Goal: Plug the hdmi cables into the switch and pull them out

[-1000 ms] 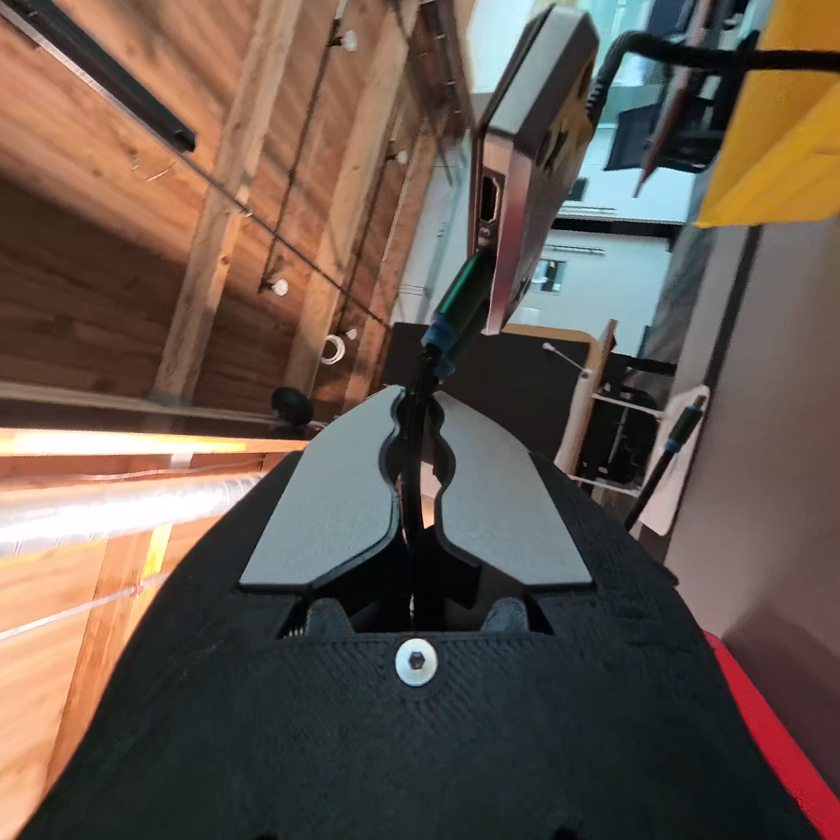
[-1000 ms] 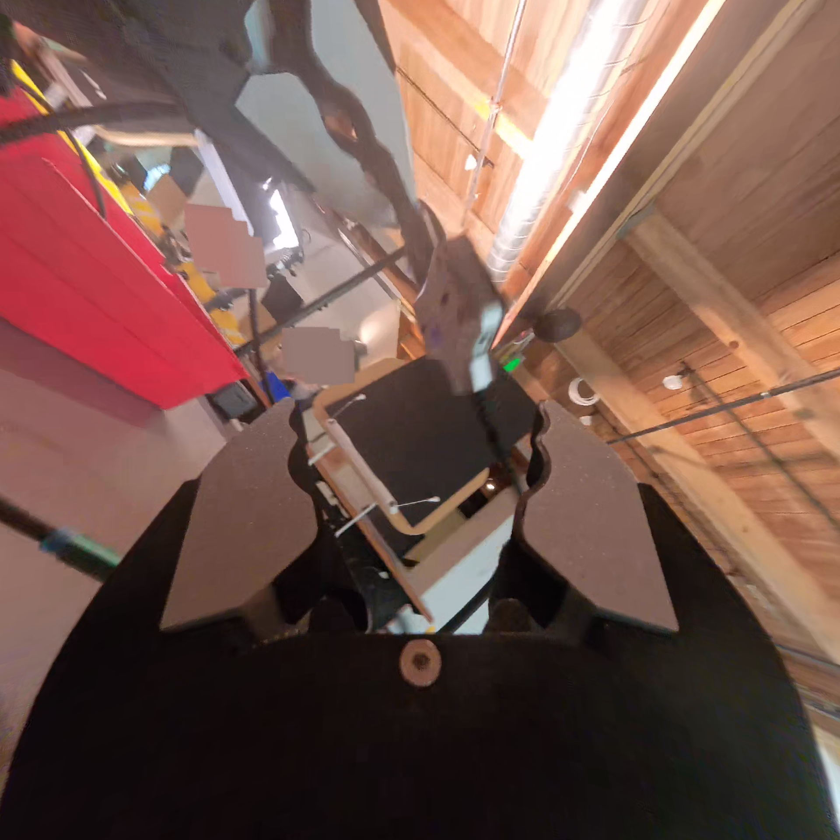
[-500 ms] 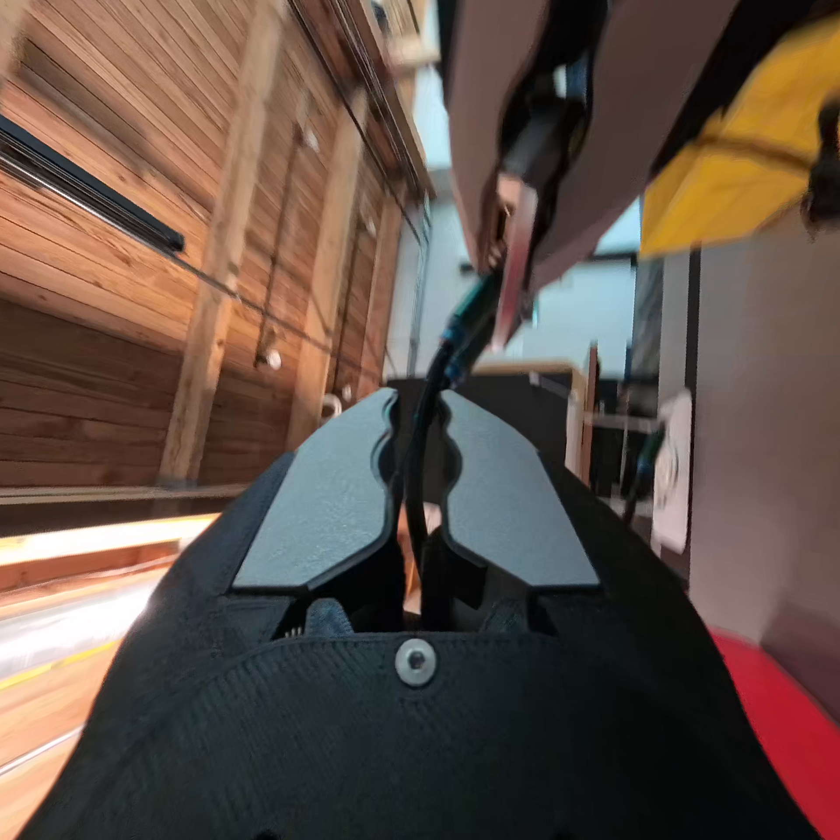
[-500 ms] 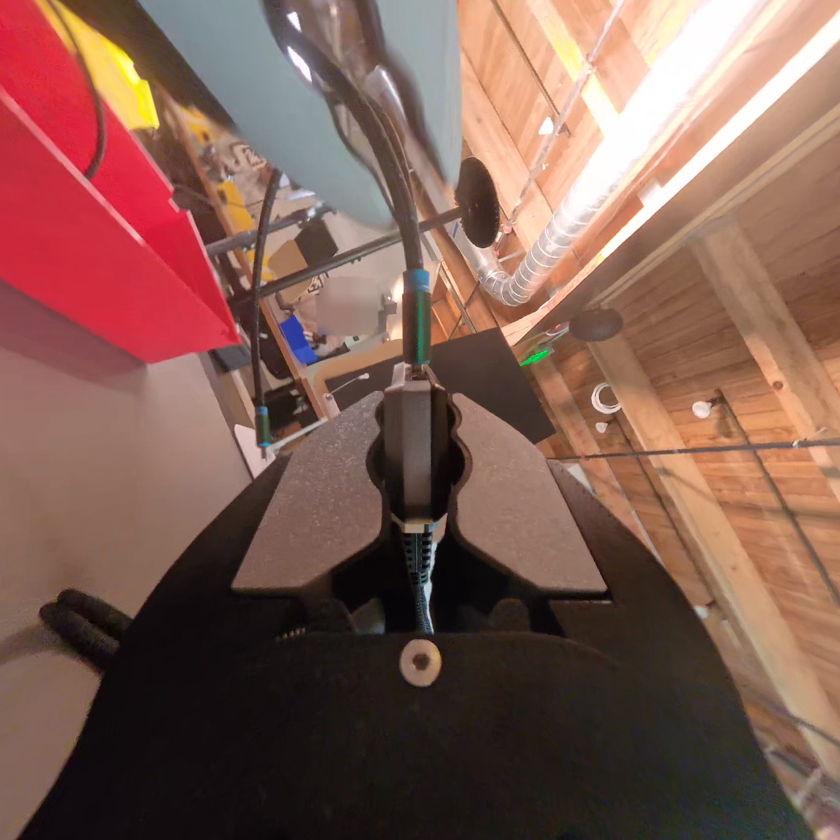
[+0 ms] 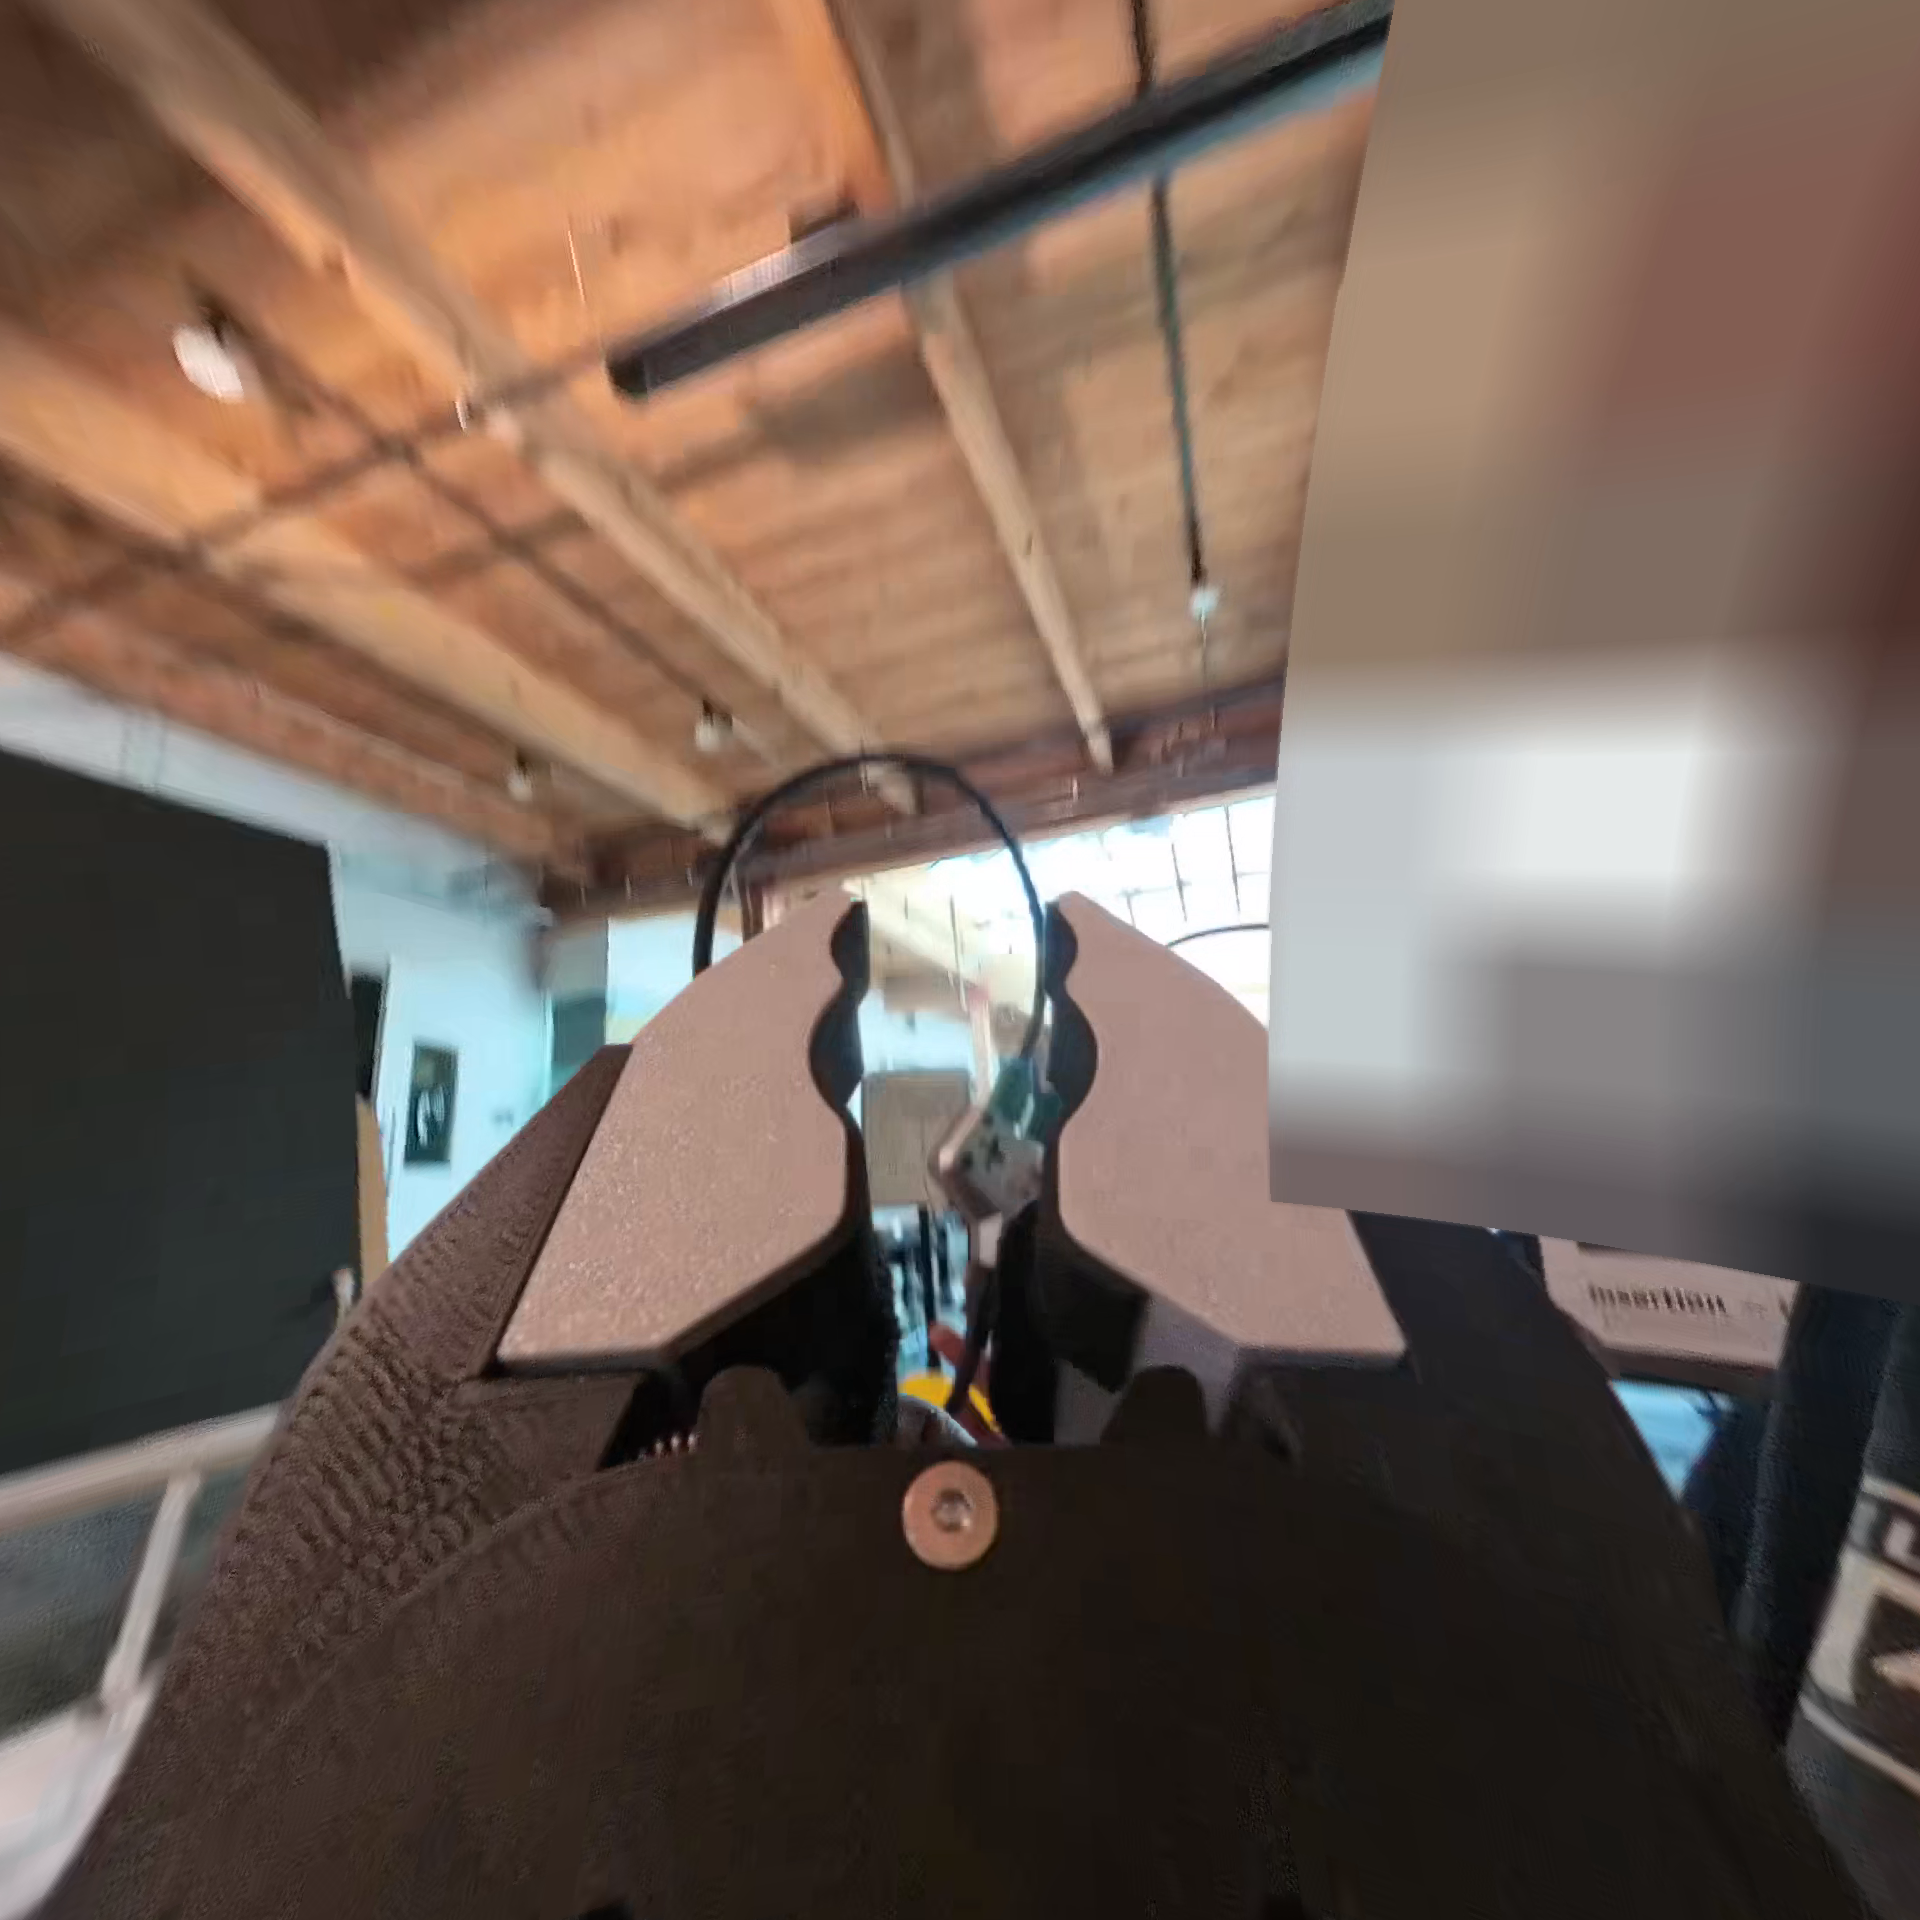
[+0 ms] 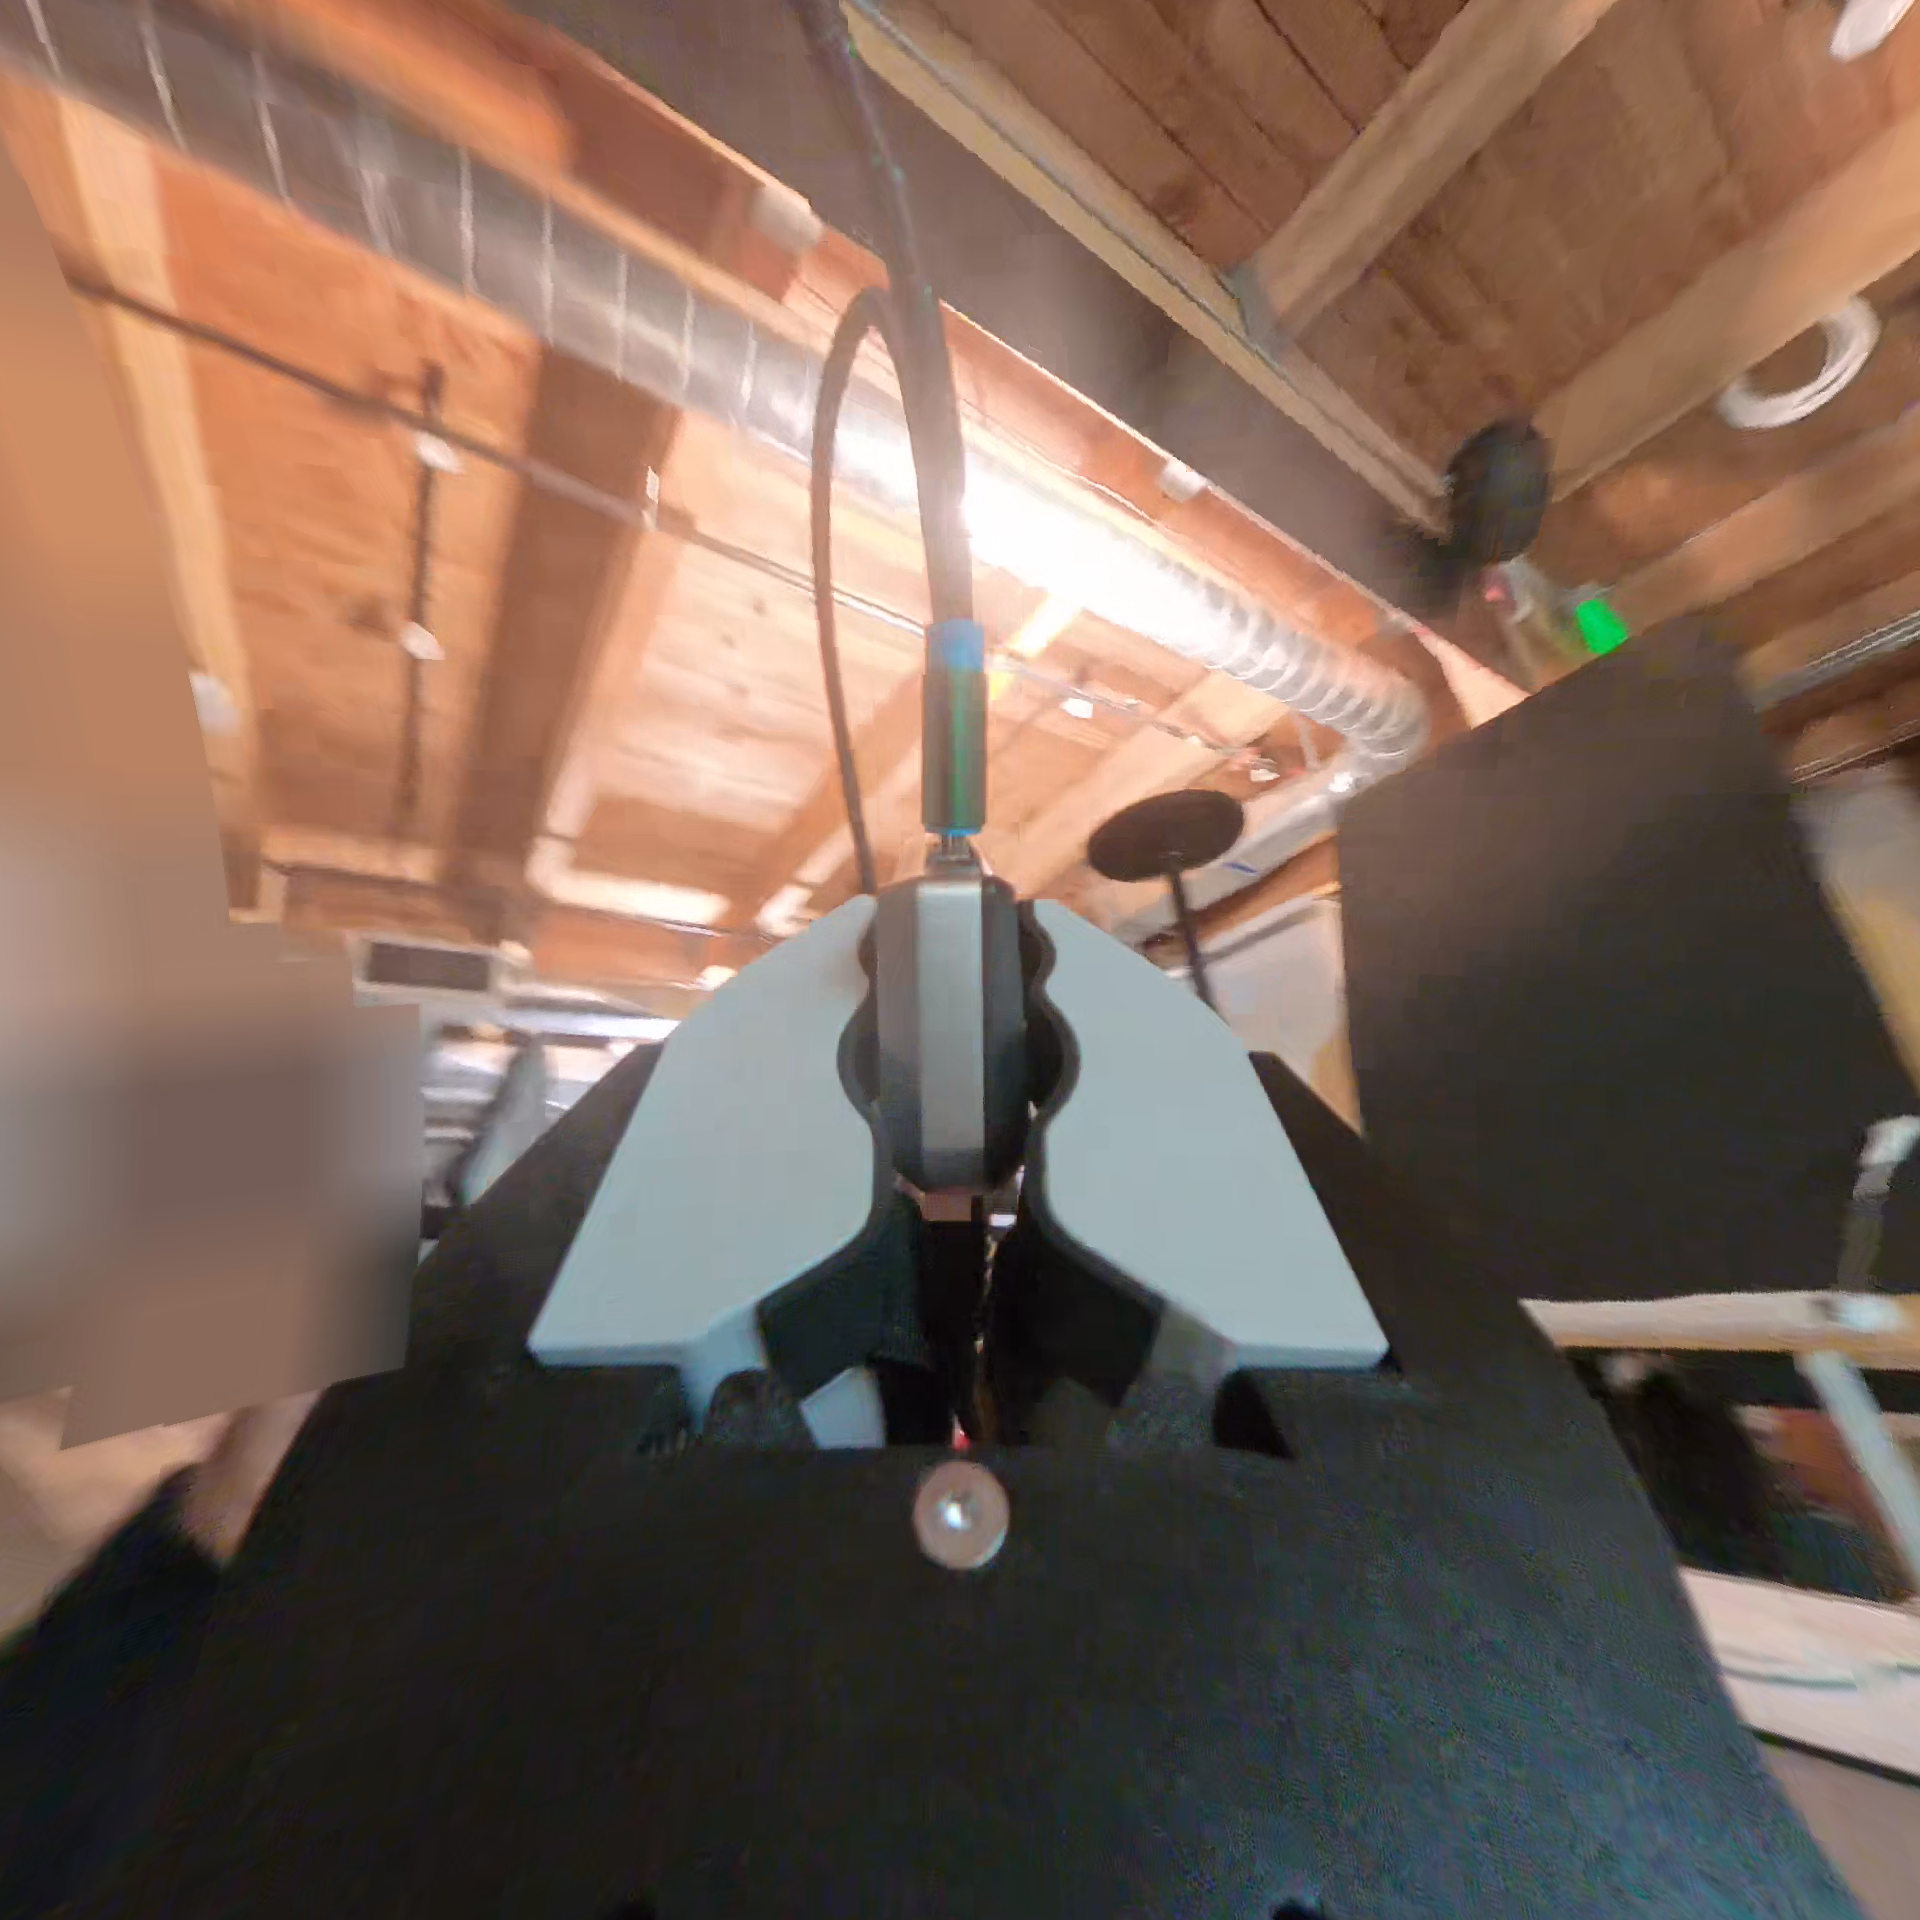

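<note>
My right gripper (image 6: 951,914) is shut on the dark grey switch (image 6: 935,1039), held edge-on between the jaws. A green HDMI plug (image 6: 951,727) with a blue ring sits in the switch's top end, and its black cable (image 6: 925,416) rises and loops back down. My left gripper (image 5: 951,914) is open, its jaws apart and empty. Beyond its fingers a black cable (image 5: 873,761) arcs over to a green plug (image 5: 1013,1091). That plug sits on a small blurred silver piece (image 5: 982,1164) by the right finger's inner edge.
Both views tilt up at a wooden beam ceiling. A black panel stands at the left of the left wrist view (image 5: 156,1091) and at the right of the right wrist view (image 6: 1610,987). A silver duct (image 6: 1247,644) and a round black disc on a pole (image 6: 1164,821) are overhead. A person's dark clothing (image 5: 1849,1558) is close at lower right.
My left gripper has opened and let go of the cable. My right gripper closed on the switch and still holds it. Both views have swung round to the ceiling.
</note>
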